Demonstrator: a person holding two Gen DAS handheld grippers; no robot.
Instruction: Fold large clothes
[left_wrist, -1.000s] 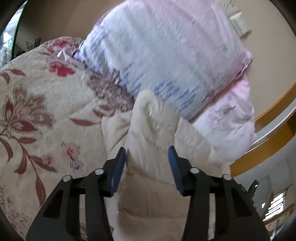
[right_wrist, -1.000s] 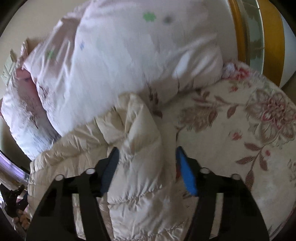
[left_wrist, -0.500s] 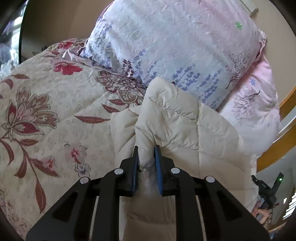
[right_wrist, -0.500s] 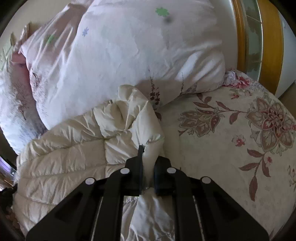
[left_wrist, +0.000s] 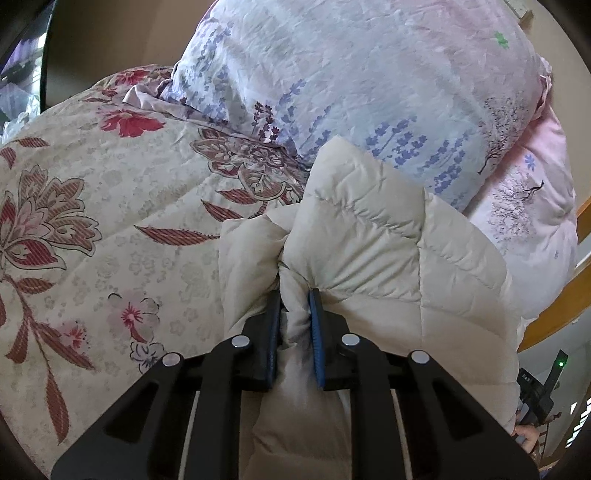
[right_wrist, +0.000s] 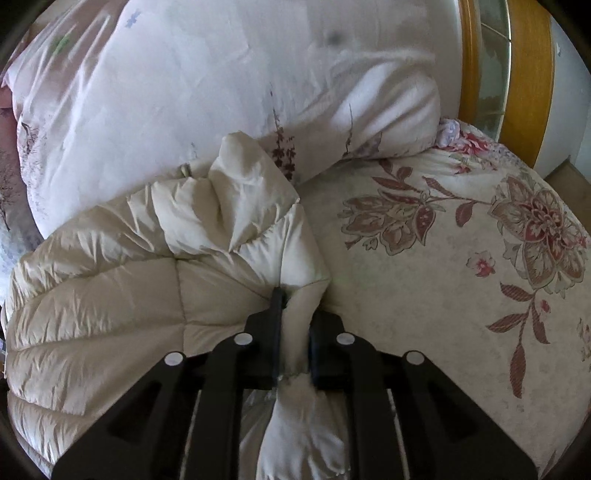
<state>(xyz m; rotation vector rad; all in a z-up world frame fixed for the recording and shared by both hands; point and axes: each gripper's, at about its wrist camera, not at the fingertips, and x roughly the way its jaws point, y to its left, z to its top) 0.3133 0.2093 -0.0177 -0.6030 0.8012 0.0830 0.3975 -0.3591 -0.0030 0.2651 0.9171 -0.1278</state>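
The cream puffer jacket (left_wrist: 369, 236) lies bunched on the flowered bedspread (left_wrist: 92, 206), its far end against the pale pillows (left_wrist: 369, 74). Both the left gripper (left_wrist: 294, 325) and the right gripper (right_wrist: 295, 332) have just closed, each pinching a ridge of padded fabric at opposite edges. This looks like the grasp before a fold; next, I'd guess, both lift together evenly.

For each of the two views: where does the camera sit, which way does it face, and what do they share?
Left wrist: on the left tongs, angled down at the floral bedspread and pillows.
Right wrist: on the right tongs, angled down toward the wooden frame.
Shared: the cream puffer jacket, pinched by both.
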